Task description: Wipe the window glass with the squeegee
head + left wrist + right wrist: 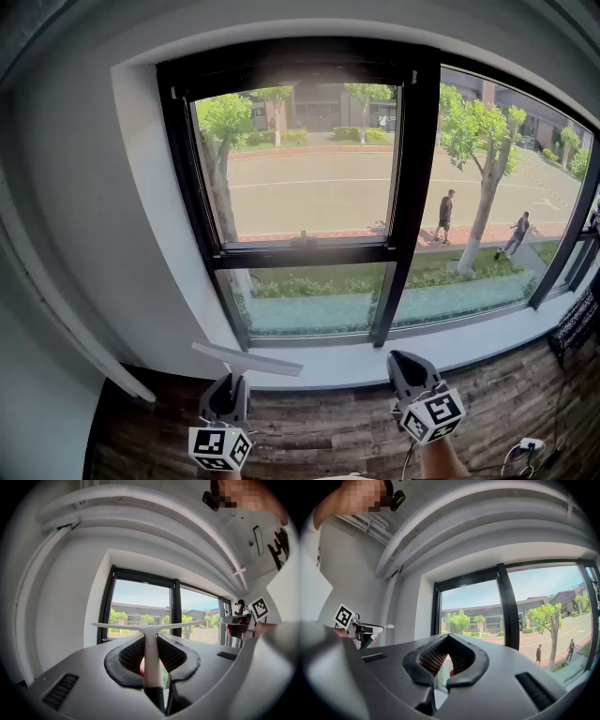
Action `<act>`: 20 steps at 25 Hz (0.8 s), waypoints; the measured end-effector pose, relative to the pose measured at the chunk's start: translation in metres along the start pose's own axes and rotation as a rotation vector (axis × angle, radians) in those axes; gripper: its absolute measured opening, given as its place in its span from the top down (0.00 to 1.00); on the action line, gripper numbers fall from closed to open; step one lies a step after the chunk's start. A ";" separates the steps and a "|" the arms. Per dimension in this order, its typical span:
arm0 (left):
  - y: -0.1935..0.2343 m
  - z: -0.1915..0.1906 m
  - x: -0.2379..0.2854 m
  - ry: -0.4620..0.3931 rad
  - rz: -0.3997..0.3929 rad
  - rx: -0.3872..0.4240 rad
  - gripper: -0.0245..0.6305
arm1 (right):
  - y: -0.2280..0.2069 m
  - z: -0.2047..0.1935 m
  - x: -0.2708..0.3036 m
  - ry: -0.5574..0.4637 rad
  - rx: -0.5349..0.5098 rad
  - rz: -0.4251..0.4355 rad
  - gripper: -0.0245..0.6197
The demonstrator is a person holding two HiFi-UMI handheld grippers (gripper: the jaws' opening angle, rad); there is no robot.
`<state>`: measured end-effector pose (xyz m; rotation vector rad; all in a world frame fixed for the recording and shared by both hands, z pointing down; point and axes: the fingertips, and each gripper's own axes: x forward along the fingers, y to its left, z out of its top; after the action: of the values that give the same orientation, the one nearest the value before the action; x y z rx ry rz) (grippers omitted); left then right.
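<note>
A white squeegee with a long T-shaped blade is held upright in my left gripper, low at the left and short of the sill. In the left gripper view its handle is clamped between the jaws, and the blade lies level across the window glass beyond. The black-framed window fills the wall ahead, with a smaller lower pane. My right gripper is at the lower right, shut and with nothing in it; its jaw tips meet.
A white sill runs under the window, with brown wood planks below it. A cable with a white plug lies at the lower right, near a dark object. White wall flanks the left side of the frame.
</note>
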<state>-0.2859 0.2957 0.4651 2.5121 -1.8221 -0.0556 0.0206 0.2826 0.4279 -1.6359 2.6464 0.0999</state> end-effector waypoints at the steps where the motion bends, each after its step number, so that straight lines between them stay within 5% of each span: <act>1: 0.000 0.000 0.001 0.000 -0.001 0.001 0.82 | 0.000 -0.001 0.001 0.000 -0.002 0.001 0.95; 20: -0.029 -0.007 0.001 0.011 0.060 -0.006 0.82 | -0.018 -0.010 -0.003 -0.008 0.012 0.014 0.95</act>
<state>-0.2576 0.3034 0.4708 2.4471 -1.8889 -0.0448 0.0379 0.2765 0.4373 -1.6106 2.6475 0.0908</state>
